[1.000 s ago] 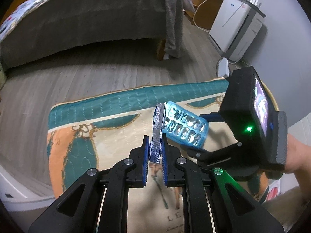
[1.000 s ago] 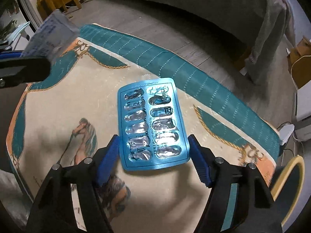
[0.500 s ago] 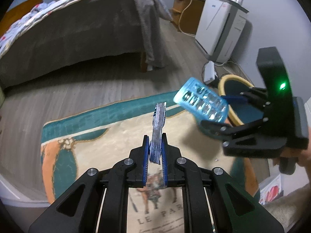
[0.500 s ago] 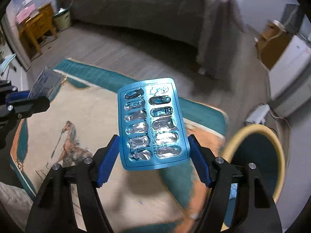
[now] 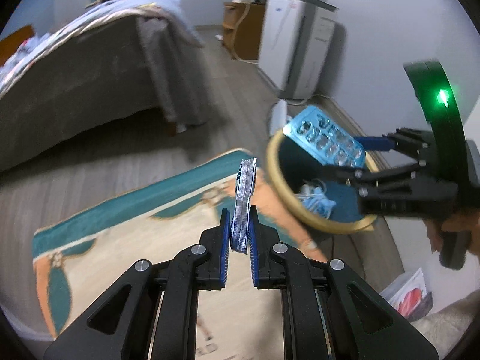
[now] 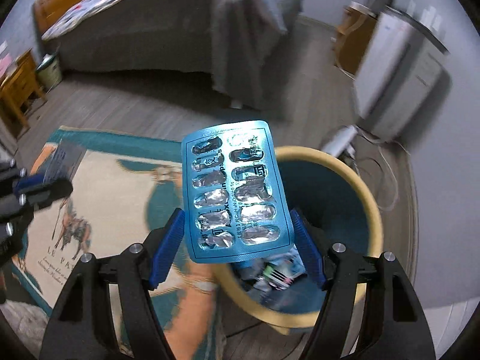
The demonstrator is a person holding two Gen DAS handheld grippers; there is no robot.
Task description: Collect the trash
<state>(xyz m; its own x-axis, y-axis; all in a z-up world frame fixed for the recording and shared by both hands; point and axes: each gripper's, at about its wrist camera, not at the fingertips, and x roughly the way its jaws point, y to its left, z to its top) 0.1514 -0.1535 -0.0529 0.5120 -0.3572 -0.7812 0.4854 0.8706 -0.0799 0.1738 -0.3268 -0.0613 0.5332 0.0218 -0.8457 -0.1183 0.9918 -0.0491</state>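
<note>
Both pieces were picked up, none dropped yet. The right claw [image 6: 237,240], spread wide, gripped the blue blister pack [image 6: 234,192] by its edges above the bin [image 6: 372,210], which already held trash. The left claw [image 5: 240,234], nearly closed, pinched a silver wrapper [image 5: 244,198] over the rug [image 5: 135,240], beside the bin's rim, with free room between.

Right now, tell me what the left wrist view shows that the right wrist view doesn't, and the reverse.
Only the left wrist view: the person's hand on the right gripper, and a picture board by the wall.
Only the right wrist view: the wooden chair, the printing on the blue blister pack.
Both: the bin holding trash, the rug, the bed, the silver packet pinched in the left gripper.
</note>
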